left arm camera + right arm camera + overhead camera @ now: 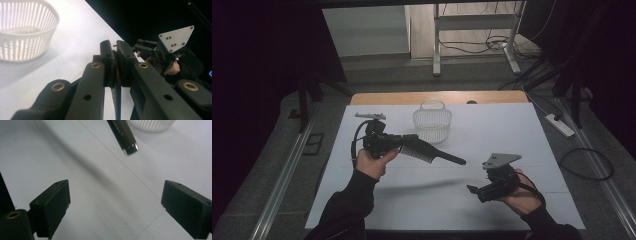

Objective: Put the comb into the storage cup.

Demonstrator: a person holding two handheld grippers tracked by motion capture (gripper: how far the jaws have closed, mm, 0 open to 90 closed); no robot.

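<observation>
Black plastic comb (432, 152) hangs above the white table sheet (512, 130), clamped at its toothed end in the left gripper (404, 144), handle pointing to four o'clock. Nearer, the right gripper (473, 190) gapes empty. Beyond, at twelve o'clock, the white slatted plastic basket (432, 122) looks empty.
</observation>
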